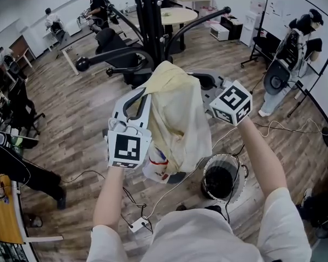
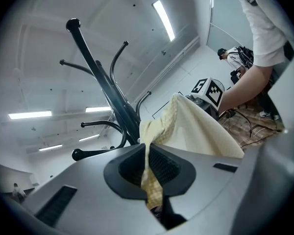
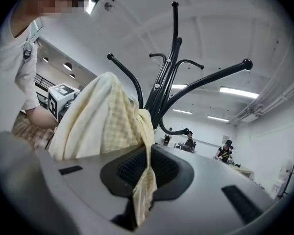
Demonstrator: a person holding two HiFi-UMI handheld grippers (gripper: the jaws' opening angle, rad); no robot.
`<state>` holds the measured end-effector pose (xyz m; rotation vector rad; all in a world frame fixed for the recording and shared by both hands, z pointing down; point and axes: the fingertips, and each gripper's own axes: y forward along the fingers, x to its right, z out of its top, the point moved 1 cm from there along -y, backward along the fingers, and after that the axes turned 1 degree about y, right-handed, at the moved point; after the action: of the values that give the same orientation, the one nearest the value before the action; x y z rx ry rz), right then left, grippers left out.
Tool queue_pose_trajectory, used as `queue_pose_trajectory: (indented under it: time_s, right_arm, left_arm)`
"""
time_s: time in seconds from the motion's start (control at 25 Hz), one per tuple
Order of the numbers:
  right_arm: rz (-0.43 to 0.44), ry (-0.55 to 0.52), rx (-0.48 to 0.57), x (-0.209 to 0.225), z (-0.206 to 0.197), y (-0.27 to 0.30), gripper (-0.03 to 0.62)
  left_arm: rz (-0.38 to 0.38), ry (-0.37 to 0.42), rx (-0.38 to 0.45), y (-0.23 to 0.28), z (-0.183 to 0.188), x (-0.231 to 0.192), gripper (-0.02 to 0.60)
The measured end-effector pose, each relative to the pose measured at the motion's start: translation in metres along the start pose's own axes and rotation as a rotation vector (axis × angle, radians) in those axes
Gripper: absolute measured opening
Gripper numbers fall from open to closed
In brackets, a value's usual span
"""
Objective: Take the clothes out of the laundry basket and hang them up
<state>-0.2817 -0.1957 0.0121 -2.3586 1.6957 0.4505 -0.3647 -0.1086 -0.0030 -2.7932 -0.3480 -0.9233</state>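
A pale yellow garment (image 1: pixel 175 113) hangs between my two grippers, in front of the black coat rack (image 1: pixel 150 21). My left gripper (image 1: pixel 144 100) is shut on a checked edge of the cloth (image 2: pixel 149 180), which runs through its jaws (image 2: pixel 149 153). At the garment's other side my right gripper (image 3: pixel 146 165) is shut on another checked edge (image 3: pixel 142 190); in the head view it (image 1: pixel 199 79) sits behind the cloth. The rack's curved hooks (image 3: pixel 206 80) rise just beyond the garment (image 3: pixel 103 116). The round laundry basket (image 1: pixel 221 176) stands on the floor below, with dark contents.
Cables and a white power strip (image 1: pixel 138 224) lie on the wooden floor by my feet. Black office chairs (image 1: pixel 117 48) and a round table (image 1: pixel 177 15) stand behind the rack. Other people stand at the right (image 1: pixel 295 53) and the far left.
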Motion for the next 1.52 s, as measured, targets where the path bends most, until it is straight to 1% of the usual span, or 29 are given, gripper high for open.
queue_pose_trajectory:
  time_s: [0.16,0.28,0.44,0.64,0.72,0.76,0.8,0.84,0.96,1.32,1.52]
  right_arm:
    - [0.027,0.048,0.012,-0.008,-0.003,-0.003,0.035]
    - [0.04,0.061,0.007,-0.012,-0.005,-0.005,0.035]
    - [0.03,0.065,0.002,-0.012,-0.005,-0.008,0.042]
    - [0.006,0.058,-0.024,-0.013,-0.003,-0.015,0.073]
    - [-0.008,0.054,-0.028,-0.01,-0.002,-0.018,0.083]
    - [-0.012,0.051,-0.031,-0.009,-0.003,-0.019,0.084]
    - [-0.016,0.048,-0.036,-0.009,-0.004,-0.021,0.086]
    - [-0.021,0.045,-0.042,-0.01,-0.006,-0.023,0.087]
    - [-0.04,0.042,-0.056,-0.008,-0.011,-0.031,0.097]
    - [-0.082,0.038,-0.066,0.0,-0.01,-0.062,0.109]
    - [-0.09,0.055,-0.054,-0.003,-0.013,-0.082,0.107]
  left_arm:
    - [-0.066,-0.017,0.001,0.003,-0.005,0.018,0.031]
    - [-0.103,-0.011,0.005,0.006,-0.006,0.028,0.031]
    - [-0.113,-0.042,0.009,0.008,-0.007,0.029,0.031]
    - [-0.132,-0.095,0.043,0.005,-0.003,0.031,0.032]
    - [-0.147,-0.102,0.052,0.005,-0.002,0.032,0.032]
    - [-0.156,-0.103,0.057,0.005,-0.001,0.032,0.046]
    - [-0.165,-0.103,0.061,0.005,-0.001,0.034,0.105]
    - [-0.174,-0.103,0.065,0.005,-0.001,0.036,0.142]
    - [-0.192,-0.104,0.072,0.005,-0.002,0.042,0.167]
    - [-0.204,-0.135,0.092,-0.007,0.007,0.051,0.233]
    - [-0.192,-0.136,0.078,-0.017,0.014,0.061,0.241]
